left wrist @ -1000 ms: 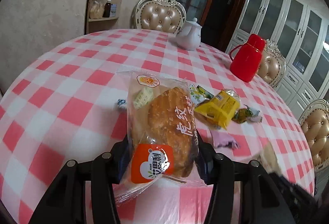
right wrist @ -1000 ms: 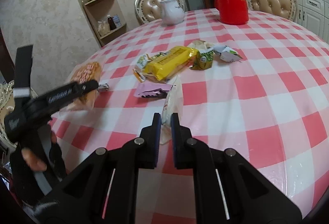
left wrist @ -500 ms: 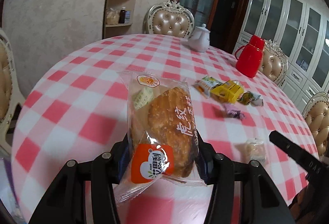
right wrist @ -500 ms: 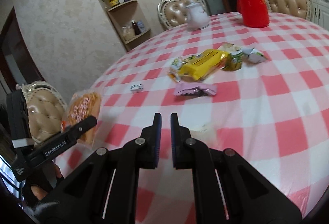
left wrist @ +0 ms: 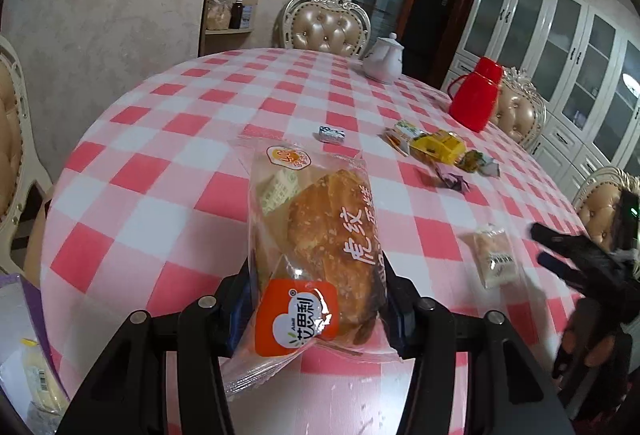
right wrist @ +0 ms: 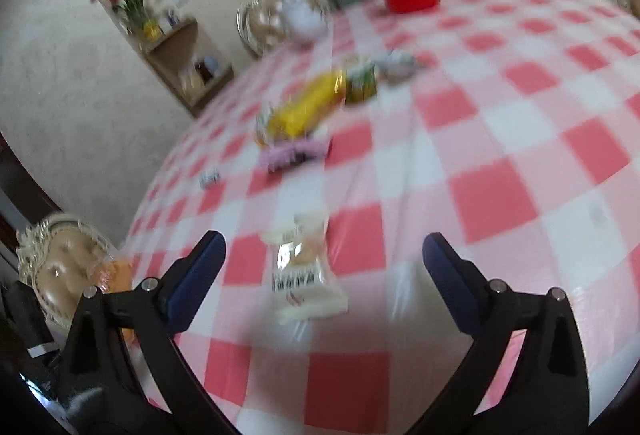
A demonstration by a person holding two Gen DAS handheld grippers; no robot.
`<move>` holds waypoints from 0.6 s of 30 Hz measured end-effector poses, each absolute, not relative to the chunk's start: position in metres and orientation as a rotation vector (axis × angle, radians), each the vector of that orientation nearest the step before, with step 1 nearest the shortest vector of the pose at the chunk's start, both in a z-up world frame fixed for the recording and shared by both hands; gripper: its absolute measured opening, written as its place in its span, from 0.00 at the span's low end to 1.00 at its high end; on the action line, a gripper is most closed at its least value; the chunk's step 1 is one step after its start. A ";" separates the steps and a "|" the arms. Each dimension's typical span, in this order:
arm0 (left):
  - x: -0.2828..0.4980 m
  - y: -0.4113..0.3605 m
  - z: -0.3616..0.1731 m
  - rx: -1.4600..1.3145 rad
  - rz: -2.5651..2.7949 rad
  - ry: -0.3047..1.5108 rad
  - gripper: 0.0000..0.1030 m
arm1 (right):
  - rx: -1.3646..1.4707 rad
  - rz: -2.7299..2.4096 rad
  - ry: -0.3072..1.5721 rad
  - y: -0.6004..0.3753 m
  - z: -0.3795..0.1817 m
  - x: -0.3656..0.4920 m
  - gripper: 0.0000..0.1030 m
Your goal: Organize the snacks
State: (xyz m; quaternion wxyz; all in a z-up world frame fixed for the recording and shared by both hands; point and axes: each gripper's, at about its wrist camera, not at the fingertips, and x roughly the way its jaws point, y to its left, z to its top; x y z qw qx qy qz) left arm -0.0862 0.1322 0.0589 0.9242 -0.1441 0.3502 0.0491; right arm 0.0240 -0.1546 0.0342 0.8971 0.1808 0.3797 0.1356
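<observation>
A bagged brown bread (left wrist: 316, 255) with an orange label sits between the pads of my left gripper (left wrist: 316, 299), which is shut on it above the near edge of the pink checked table (left wrist: 200, 115). My right gripper (right wrist: 322, 239) has its jaws opening wide. A small clear snack packet (right wrist: 302, 271) lies flat on the cloth between and just beyond its blue pads, and nothing touches it. In the left wrist view that packet (left wrist: 494, 255) lies just left of the right gripper (left wrist: 540, 245), held by a hand.
Mid-table lie a yellow packet (left wrist: 438, 149), a purple wrapper (left wrist: 452, 181), green wrapped snacks and a small blue-white candy (left wrist: 332, 134). A red thermos (left wrist: 476, 93) and white teapot (left wrist: 384, 59) stand farther back. Padded chairs ring the table; a purple-edged bag (left wrist: 28, 355) sits at lower left.
My right gripper went from shut to wide open, and the small packet now lies free on the table. My left gripper drew back toward the table's edge, still holding the bread.
</observation>
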 end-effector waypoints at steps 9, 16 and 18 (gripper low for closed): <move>-0.123 0.138 0.062 -0.222 0.101 0.743 0.52 | -0.114 0.192 0.881 -0.079 0.014 0.031 0.53; -0.150 0.156 0.059 -0.203 0.131 0.753 0.52 | 0.044 0.294 0.805 -0.083 0.033 0.007 0.45; -0.156 0.162 0.057 -0.200 0.143 0.757 0.52 | 0.082 0.354 0.769 -0.073 0.042 -0.003 0.45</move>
